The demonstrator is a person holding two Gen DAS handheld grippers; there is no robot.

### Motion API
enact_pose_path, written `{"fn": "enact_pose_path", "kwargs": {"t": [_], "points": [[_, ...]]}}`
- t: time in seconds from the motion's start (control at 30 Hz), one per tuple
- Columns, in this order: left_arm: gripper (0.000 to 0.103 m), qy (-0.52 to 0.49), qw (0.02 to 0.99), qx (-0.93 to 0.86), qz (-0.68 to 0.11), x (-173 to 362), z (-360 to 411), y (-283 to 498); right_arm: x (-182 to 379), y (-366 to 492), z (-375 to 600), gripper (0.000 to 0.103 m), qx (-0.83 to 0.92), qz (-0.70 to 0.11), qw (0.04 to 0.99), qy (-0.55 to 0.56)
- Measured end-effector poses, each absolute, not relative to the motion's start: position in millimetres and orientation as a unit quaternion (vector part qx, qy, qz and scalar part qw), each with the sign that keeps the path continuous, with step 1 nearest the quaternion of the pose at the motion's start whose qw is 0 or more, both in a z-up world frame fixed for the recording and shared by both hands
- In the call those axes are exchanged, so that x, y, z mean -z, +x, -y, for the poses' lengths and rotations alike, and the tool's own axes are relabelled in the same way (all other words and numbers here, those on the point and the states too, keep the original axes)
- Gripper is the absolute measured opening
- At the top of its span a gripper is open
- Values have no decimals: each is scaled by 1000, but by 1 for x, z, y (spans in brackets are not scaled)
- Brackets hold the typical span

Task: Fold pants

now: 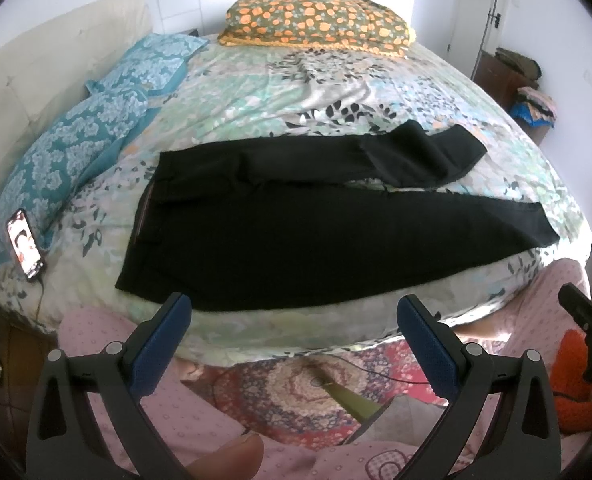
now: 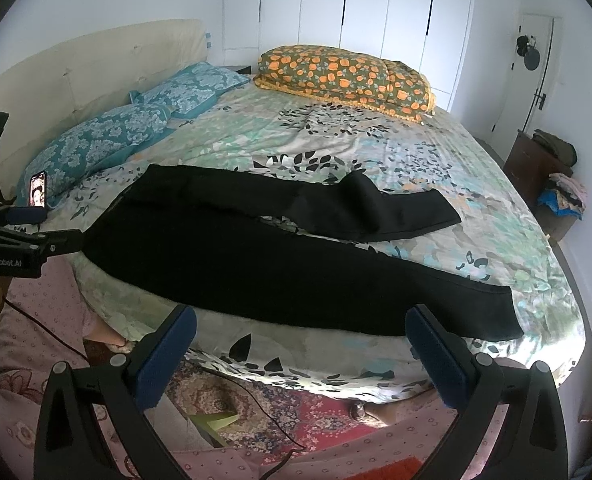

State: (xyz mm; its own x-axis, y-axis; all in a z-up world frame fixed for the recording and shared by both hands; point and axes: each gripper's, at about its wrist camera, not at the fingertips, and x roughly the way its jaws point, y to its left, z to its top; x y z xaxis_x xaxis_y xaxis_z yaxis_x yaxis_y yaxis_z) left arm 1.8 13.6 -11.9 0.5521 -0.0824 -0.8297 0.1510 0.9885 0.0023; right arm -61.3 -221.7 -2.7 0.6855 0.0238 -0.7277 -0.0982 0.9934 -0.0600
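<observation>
On the bed [image 2: 436, 168], near its close edge, the black pants [image 1: 296, 240] are lying spread crosswise, waistband [image 1: 141, 216] toward the headboard side, cuffs toward the foot. The near leg [image 2: 296, 280] is lying flat and straight; the far leg [image 2: 336, 204] is lying beside it with a rumple and a doubled-over patch toward its cuff. A gap of bedspread is showing between the two legs past the crotch.

The left gripper [image 1: 296, 320] is hovering off the bed edge, jaws wide apart, holding nothing. The right gripper [image 2: 300, 332] is likewise standing wide and empty, just short of the near leg's hem side. A phone [image 1: 25, 244] is resting by the teal pillows [image 1: 75, 152], well apart from the pants.

Judgement: no fold is made yet; the approach step is in hand. Next move likely calls for both grippers pinching one leg at waistband and cuff, then carrying it over the other; the far leg's rumple may need smoothing first.
</observation>
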Motion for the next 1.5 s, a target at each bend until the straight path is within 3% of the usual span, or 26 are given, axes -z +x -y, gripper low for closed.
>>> {"fn": "enact_pose_path", "kwargs": {"t": [0.7, 0.93, 1.5], "points": [[103, 57, 893, 65, -442, 10, 4, 9, 4, -64, 240, 103, 7, -386, 921, -42], [103, 62, 889, 74, -447, 13, 12, 13, 6, -60, 289, 103, 81, -397, 913, 40], [103, 78, 886, 89, -448, 17, 40, 39, -6, -29, 279, 103, 18, -371, 928, 17]]}}
